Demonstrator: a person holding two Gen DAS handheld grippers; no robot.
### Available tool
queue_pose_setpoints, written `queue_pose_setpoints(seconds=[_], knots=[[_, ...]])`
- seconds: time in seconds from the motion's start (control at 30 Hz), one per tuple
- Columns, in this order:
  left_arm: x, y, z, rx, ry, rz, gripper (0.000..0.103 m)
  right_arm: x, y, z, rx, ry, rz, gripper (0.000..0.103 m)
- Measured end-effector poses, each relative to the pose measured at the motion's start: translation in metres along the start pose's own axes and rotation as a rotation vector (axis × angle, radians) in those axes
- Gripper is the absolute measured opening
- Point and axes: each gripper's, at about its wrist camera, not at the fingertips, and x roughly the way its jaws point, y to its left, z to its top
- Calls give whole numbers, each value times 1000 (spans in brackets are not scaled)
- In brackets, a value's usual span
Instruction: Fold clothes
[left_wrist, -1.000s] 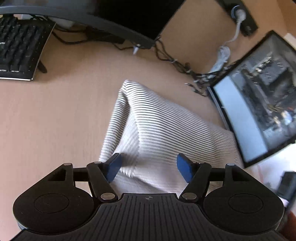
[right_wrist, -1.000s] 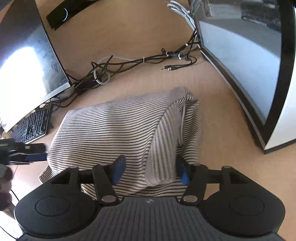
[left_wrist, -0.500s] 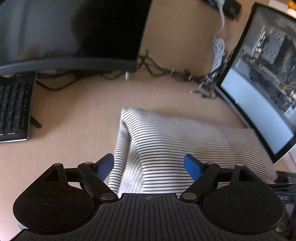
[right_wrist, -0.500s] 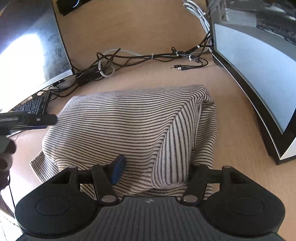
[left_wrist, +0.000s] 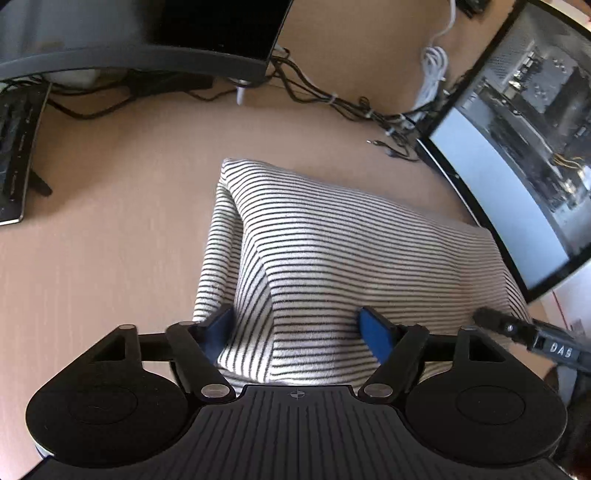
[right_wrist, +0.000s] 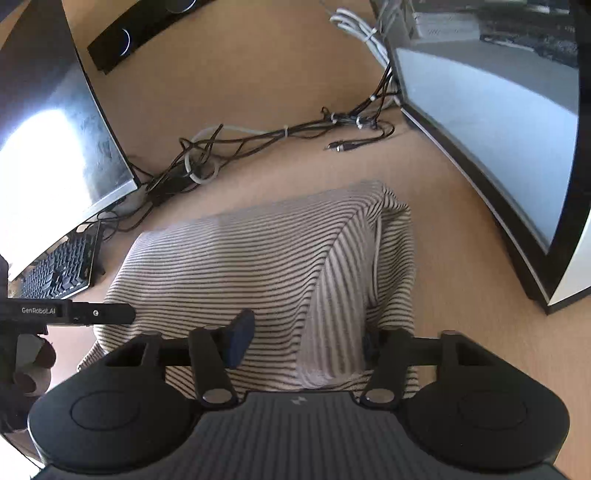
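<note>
A folded black-and-white striped garment (left_wrist: 351, 258) lies on the wooden desk (left_wrist: 110, 258). My left gripper (left_wrist: 295, 326) is at its near left corner. One blue pad (left_wrist: 218, 325) sits at the cloth's edge and the other rests on top. The jaws are closing, with a bulge of cloth between them. My right gripper (right_wrist: 304, 341) is at the near right corner of the garment (right_wrist: 240, 258), also closing over a raised fold. Its left pad (right_wrist: 240, 338) lies on the cloth and its right pad is mostly hidden by the fold. I cannot see a firm pinch on either side.
A dark monitor (left_wrist: 147, 29) and a keyboard (left_wrist: 14, 155) stand at the back left. A lit monitor (right_wrist: 498, 110) lines the right side. Tangled cables (right_wrist: 277, 136) run behind the garment, with a black speaker bar (right_wrist: 147, 26) further back. A hand (right_wrist: 33, 369) holds the left gripper.
The left view has rolled and shifted. The left jaws widened, then came in again around the corner. The right gripper stays at the right corner, with the fold now over its right pad.
</note>
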Motion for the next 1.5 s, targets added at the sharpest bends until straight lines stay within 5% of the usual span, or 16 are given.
queue_pose_setpoints(seconds=[0.13,0.37,0.5,0.67,0.83,0.9,1.07,1.2,1.33,1.5], knots=[[0,-19,5,87,-46,50,34,5,10,9,-74,21,-15,17],[-60,-33,10,144,-114,-20,32,-49,24,31,-108,-52,89,16],[-38,-10,-14,75,-14,6,35,-34,18,3,-113,21,42,16],[-26,6,-20,42,7,6,50,-7,11,-16,-109,74,-6,25],[-63,11,-14,20,-39,1,53,-34,3,-4,-114,51,-33,72],[-74,10,-11,-14,-63,-43,62,-45,-1,3,-114,20,-54,79],[-63,0,-6,-80,-22,-147,66,-45,-1,34,-52,-56,31,87],[-39,-9,-15,-137,72,-249,74,-13,-1,39,-21,-23,115,99],[-17,-9,-23,-159,119,-237,78,25,-7,25,-17,61,78,103],[-4,-7,-5,-155,100,-237,82,16,-21,6,4,107,99,103]])
